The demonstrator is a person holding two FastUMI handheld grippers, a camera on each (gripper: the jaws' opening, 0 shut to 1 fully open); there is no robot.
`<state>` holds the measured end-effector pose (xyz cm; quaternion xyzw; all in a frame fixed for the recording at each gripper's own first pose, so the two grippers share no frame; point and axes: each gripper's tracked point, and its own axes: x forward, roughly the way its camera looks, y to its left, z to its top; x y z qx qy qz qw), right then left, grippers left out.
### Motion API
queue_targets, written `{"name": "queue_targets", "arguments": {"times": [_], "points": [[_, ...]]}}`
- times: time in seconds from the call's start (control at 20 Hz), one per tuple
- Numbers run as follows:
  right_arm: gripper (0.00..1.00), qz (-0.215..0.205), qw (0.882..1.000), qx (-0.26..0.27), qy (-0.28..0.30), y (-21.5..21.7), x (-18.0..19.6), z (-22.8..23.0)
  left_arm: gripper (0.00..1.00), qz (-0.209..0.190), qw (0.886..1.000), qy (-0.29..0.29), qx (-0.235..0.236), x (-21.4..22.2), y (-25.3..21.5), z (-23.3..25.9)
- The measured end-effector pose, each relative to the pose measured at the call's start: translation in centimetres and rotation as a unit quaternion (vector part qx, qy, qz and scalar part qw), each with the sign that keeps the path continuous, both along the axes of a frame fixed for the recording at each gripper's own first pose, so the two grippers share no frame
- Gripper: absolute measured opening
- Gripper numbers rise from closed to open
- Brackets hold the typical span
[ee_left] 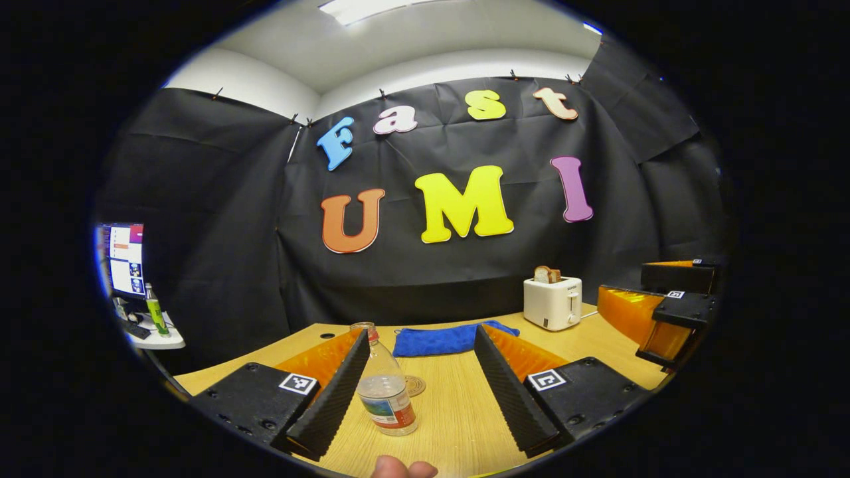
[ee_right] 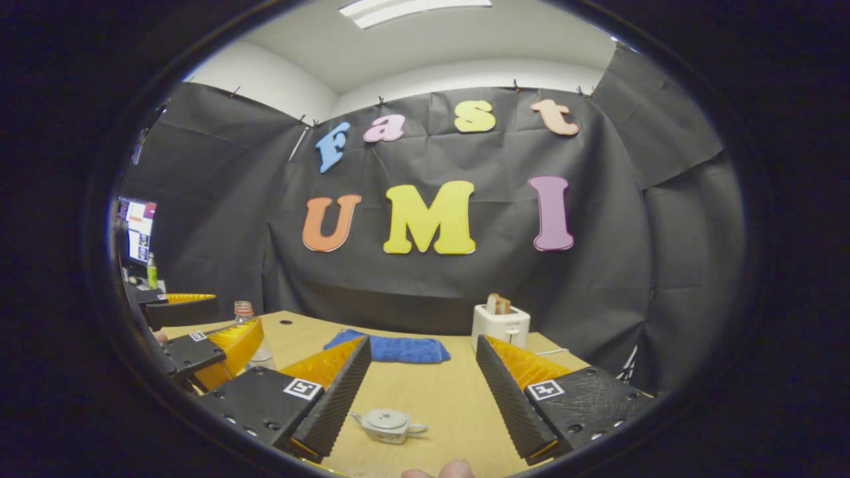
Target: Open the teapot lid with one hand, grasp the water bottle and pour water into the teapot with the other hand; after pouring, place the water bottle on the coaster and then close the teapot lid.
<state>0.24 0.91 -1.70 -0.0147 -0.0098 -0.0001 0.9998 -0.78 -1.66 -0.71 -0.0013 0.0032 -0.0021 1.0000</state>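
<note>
While the right gripper stood spread over the lidded teapot near the tabletop's front edge, the left gripper, fingers apart, straddled the upright water bottle.

Your left gripper view looks low along the table toward the far wall, your right gripper view likewise; both share the toaster and blue cloth.
</note>
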Motion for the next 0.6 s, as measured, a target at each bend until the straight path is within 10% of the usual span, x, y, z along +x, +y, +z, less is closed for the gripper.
{"name": "queue_targets", "arguments": {"times": [0.6], "points": [[0.94, 0.027, 0.998, 0.014, 0.055, -0.2, 2.0, -7.1, 0.99, 0.006, 1.0, 0.03, -0.003, -1.4, 0.8, -0.7]]}}
